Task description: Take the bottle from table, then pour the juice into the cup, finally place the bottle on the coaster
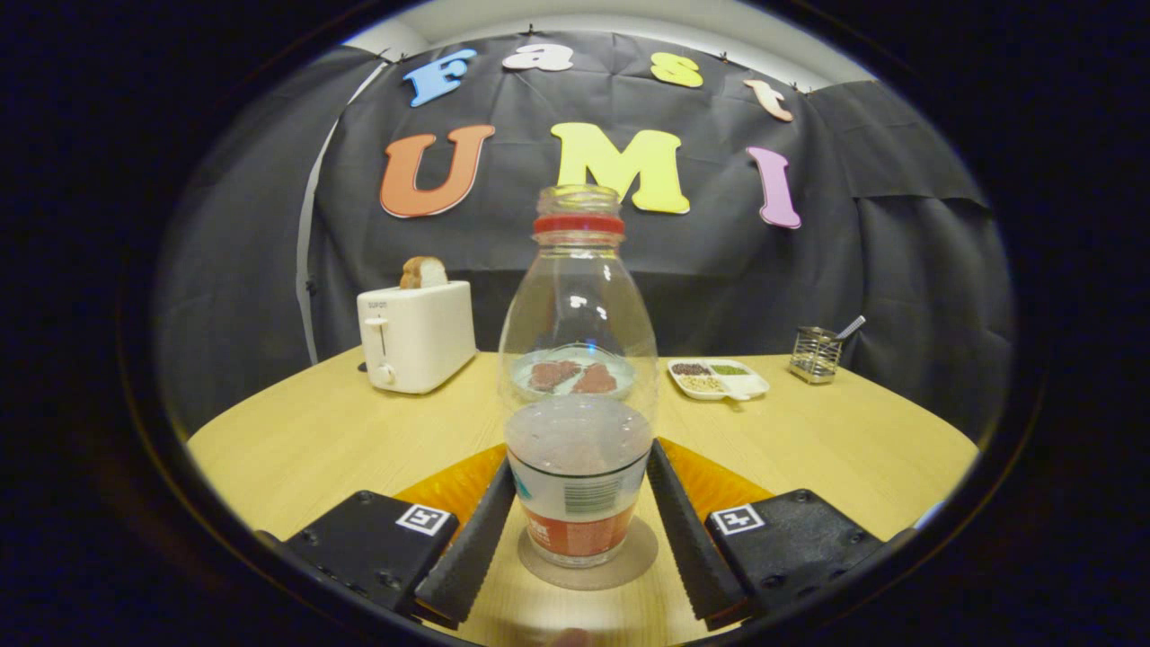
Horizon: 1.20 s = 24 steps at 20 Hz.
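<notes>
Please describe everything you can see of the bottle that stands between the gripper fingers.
The bottle is clear, plastic by its look, with a red ring at the neck and no cap on its open mouth. A label with a red band wraps the lower part. It stands upright on a round coaster on the wooden table. It looks nearly empty. The gripper has a finger at each side of the lower body; whether both press on it I cannot tell.
</notes>
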{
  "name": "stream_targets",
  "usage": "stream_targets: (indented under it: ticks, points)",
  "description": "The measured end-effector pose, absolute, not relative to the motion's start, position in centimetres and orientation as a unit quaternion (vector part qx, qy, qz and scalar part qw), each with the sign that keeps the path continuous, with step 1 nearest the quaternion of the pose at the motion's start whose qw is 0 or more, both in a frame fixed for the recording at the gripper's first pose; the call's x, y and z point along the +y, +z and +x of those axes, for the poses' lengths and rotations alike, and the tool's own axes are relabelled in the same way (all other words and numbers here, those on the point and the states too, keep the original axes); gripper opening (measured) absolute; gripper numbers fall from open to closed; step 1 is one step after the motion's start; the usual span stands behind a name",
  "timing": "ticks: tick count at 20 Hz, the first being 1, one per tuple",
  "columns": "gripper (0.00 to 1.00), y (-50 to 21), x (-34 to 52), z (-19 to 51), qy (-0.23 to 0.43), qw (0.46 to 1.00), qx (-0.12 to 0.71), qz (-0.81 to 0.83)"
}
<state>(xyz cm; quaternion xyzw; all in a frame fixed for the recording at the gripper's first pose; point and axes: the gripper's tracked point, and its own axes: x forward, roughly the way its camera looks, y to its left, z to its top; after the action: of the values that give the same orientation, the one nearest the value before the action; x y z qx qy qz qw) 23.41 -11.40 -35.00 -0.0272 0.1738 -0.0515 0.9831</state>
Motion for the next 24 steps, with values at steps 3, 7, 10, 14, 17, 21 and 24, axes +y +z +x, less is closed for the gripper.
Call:
stream_targets:
  ticks: [3, 7, 10, 14, 17, 21, 24]
  points:
    - [0.95, -34.6, -11.6, 23.4, -0.053, 0.983, 0.172, -0.031]
    - [0.98, -33.7, -11.5, 23.2, -0.047, 0.984, 0.166, -0.039]
    - [1.0, -32.4, -11.0, 22.3, -0.04, 0.986, 0.157, -0.036]
    - [1.0, -29.1, -9.7, 19.6, -0.027, 0.99, 0.132, -0.034]
    - [0.99, -24.9, -9.3, 16.1, -0.035, 0.993, 0.104, -0.048]
    - [0.99, -18.7, -8.8, 12.1, -0.041, 0.996, 0.072, -0.036]
    - [0.99, -12.7, -8.5, 9.2, -0.046, 0.998, 0.045, -0.026]
